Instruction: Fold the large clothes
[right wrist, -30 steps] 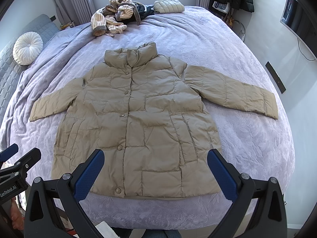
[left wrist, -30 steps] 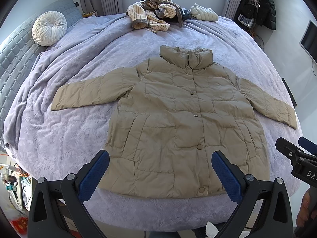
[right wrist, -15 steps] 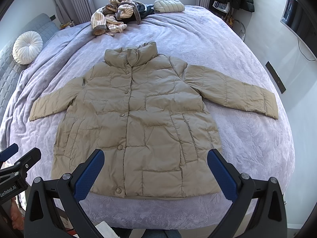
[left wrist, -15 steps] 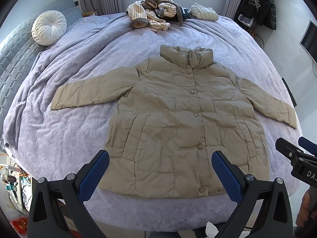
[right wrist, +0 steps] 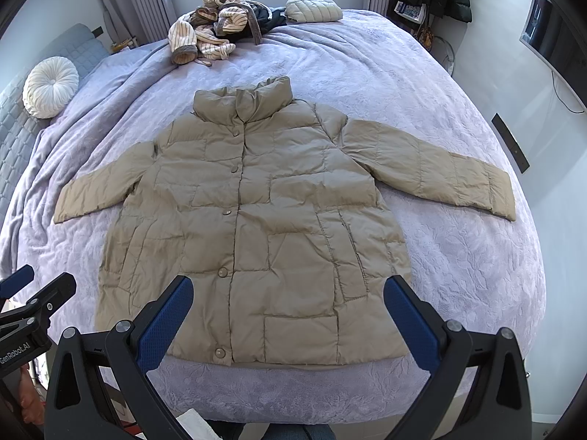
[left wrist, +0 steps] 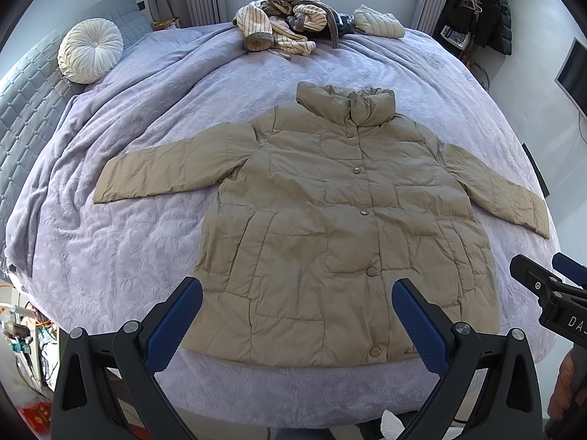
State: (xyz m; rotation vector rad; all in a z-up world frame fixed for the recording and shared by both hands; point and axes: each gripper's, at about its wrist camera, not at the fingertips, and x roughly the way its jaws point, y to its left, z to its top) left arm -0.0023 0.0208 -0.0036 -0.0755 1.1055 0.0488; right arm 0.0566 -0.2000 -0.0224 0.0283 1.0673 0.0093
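The left gripper [left wrist: 296, 315] stands with its jaws spread wide and holding nothing; the right gripper [right wrist: 288, 313] stands likewise, jaws wide apart and bare; both sit above the near edge of the bed [left wrist: 121, 242], clear of the fabric. The beige padded jacket [left wrist: 330, 227] lies flat and face up on the lilac bedspread, buttoned down the front, collar pointing away from the jaws and hem nearest to them; in the left wrist view the hem runs between the two blue pads, with the lowest button just inside the right-hand pad; in the right wrist view the same jacket [right wrist: 264, 227] fills the gap between the jaws, its button row closer to the left-hand pad. Both sleeves extend outward and slightly toward the hem; the left sleeve [left wrist: 165, 168] lies beyond and outboard of the left-hand pad of the left gripper; the right sleeve [right wrist: 436, 172] lies beyond and outboard of the right-hand pad of the right gripper. Far ahead of the jaws, past the collar, a heap of striped clothing [left wrist: 282, 25] rests near the far edge of the bed, with a folded pale quilted garment [left wrist: 378, 25] just beside it; a round white cushion [left wrist: 90, 51] sits far ahead and to the left, against the grey headboard.
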